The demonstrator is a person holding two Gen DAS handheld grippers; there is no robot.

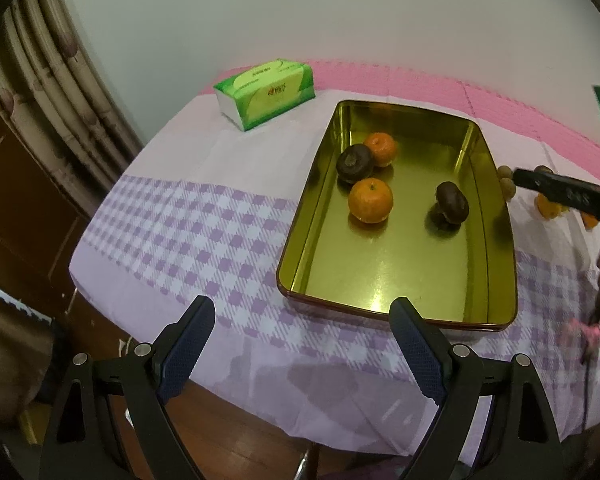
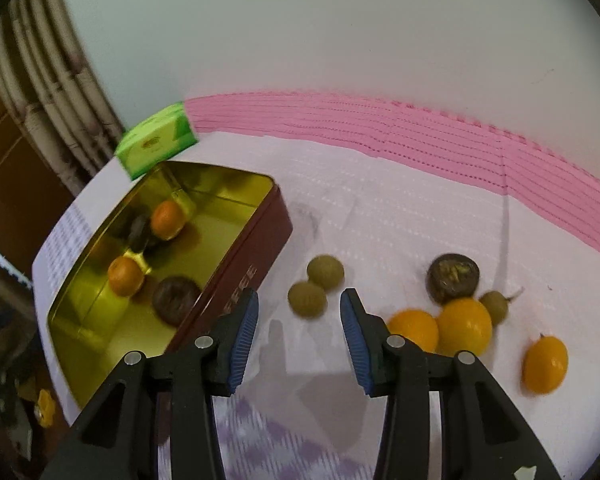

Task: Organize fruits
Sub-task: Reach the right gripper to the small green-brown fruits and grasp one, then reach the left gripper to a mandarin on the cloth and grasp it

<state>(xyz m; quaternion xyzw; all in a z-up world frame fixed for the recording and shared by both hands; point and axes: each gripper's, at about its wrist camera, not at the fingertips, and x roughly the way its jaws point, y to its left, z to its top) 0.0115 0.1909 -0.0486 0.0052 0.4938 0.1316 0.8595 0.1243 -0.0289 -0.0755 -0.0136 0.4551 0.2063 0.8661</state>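
A gold-lined tin (image 1: 380,276) holds two oranges (image 1: 371,200) and two dark brown fruits (image 1: 452,202). My left gripper (image 1: 302,306) hangs open over the table's near edge, in front of the tin, with nothing between its fingers. In the right wrist view, my right gripper (image 2: 300,298) is open above the cloth, just right of the tin's red-brown wall (image 2: 236,276). Beyond its tips lie two olive-green fruits (image 2: 306,300), untouched. To the right sit a dark fruit (image 2: 453,278), three yellow fruits (image 2: 465,326) and a small olive one (image 2: 496,306).
A green tissue pack (image 1: 265,92) stands at the back left of the table. A pink mat (image 1: 420,80) runs along the wall. The lilac checked cloth (image 1: 188,240) ends at the table's left and front edges. One right gripper finger (image 1: 556,188) reaches in from the right.
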